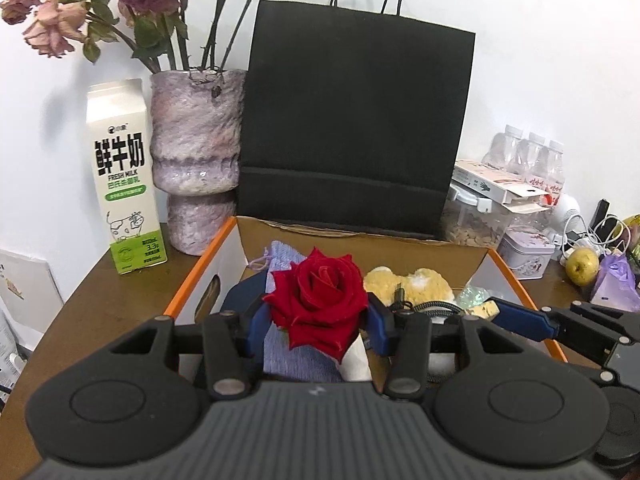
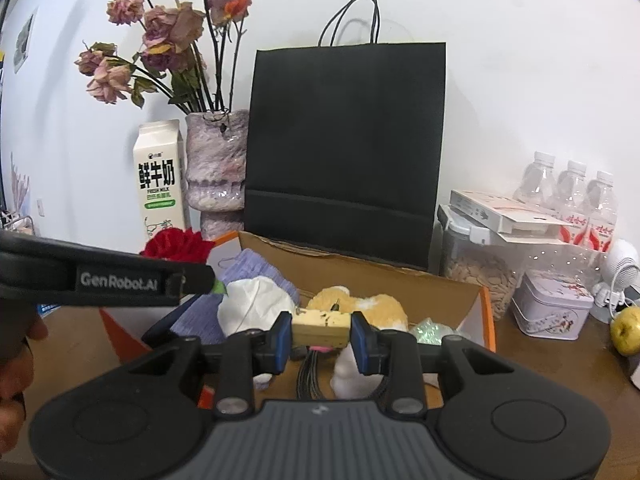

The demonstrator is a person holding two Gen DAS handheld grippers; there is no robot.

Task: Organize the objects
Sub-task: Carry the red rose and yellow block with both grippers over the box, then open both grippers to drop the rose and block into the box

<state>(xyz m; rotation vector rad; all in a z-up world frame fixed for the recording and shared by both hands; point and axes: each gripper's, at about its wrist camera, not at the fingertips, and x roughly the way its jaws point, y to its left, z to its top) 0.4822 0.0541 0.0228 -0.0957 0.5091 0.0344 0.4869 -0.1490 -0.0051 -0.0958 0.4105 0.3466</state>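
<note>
My left gripper (image 1: 318, 322) is shut on a red rose (image 1: 320, 300), its blue pads pressing the bloom's sides above a white paper-wrapped stem. It hovers over an open cardboard box (image 1: 200, 270) with an orange rim. My right gripper (image 2: 322, 332) is shut on a pale yellow wooden block (image 2: 320, 322), also over the box. Inside the box lie a lavender knitted pouch (image 1: 286, 258), a yellow plush toy (image 1: 416, 284), a white wad of paper (image 2: 256, 304) and black cables (image 2: 312, 372). In the right wrist view the rose (image 2: 176, 244) shows at the left.
A black paper bag (image 1: 356, 120) stands behind the box. To its left are a mottled vase of dried roses (image 1: 196, 140) and a milk carton (image 1: 124, 176). On the right are water bottles (image 2: 576, 196), a seed jar (image 2: 480, 272), a tin (image 2: 552, 308) and a yellow apple (image 2: 626, 330).
</note>
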